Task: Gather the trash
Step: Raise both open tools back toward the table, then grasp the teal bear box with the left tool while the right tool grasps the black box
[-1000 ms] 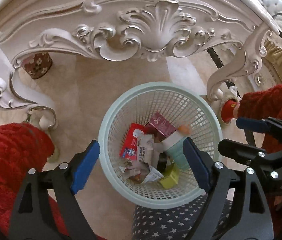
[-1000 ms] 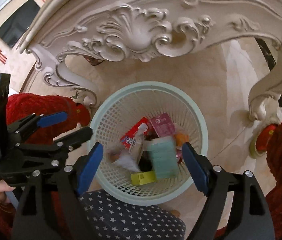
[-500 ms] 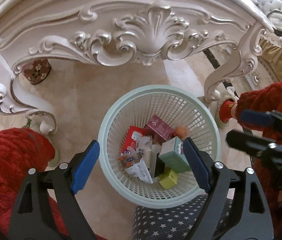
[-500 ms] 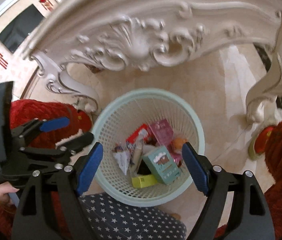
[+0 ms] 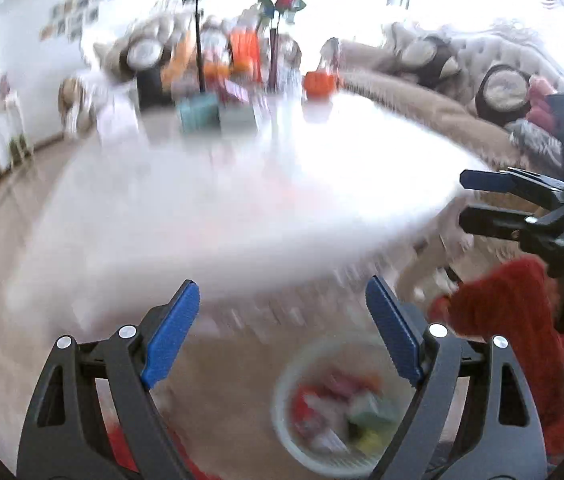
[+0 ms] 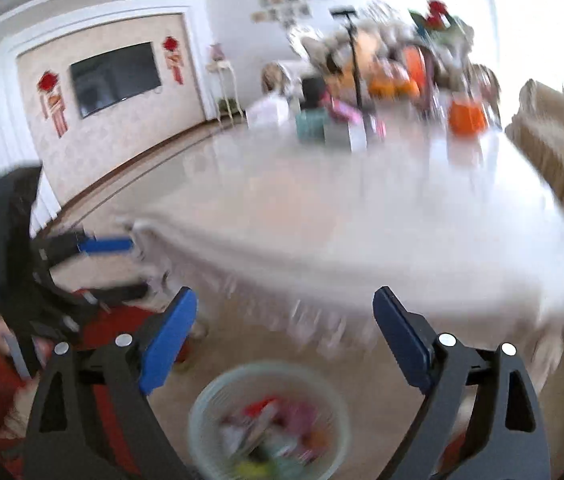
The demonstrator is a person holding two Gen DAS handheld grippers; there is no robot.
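Note:
Both views are blurred by motion. The pale green mesh basket [image 5: 282, 412] [image 6: 202, 400] stands on the floor below the table, with mixed trash [image 5: 338, 408] [image 6: 274, 428] inside it: boxes and wrappers. My left gripper [image 5: 281, 292] is open and empty, above and short of the basket. My right gripper [image 6: 284, 296] is also empty, and its jaws are opening. Each gripper shows in the other's view: the right gripper [image 5: 502, 196] at the right edge, the left gripper [image 6: 102, 268] at the left. On the far end of the white table [image 5: 242, 208] [image 6: 362, 220] stand a teal box [image 5: 198, 114] [image 6: 310, 126] and an orange thing [image 5: 319, 84] [image 6: 467, 118].
A beige sofa with cushions [image 5: 434, 108] runs along the table's right side. A wall-mounted TV [image 6: 116, 76] hangs at the far left. A person's red fleece clothing [image 5: 514, 320] lies close beside the basket. More clutter and a flower vase [image 5: 282, 20] stand at the table's far end.
Both grippers rose from just over the basket to table-top height and tilted up. Before that, a teal box dropped between the right fingers and settled in the basket. The right jaws stand slightly wider.

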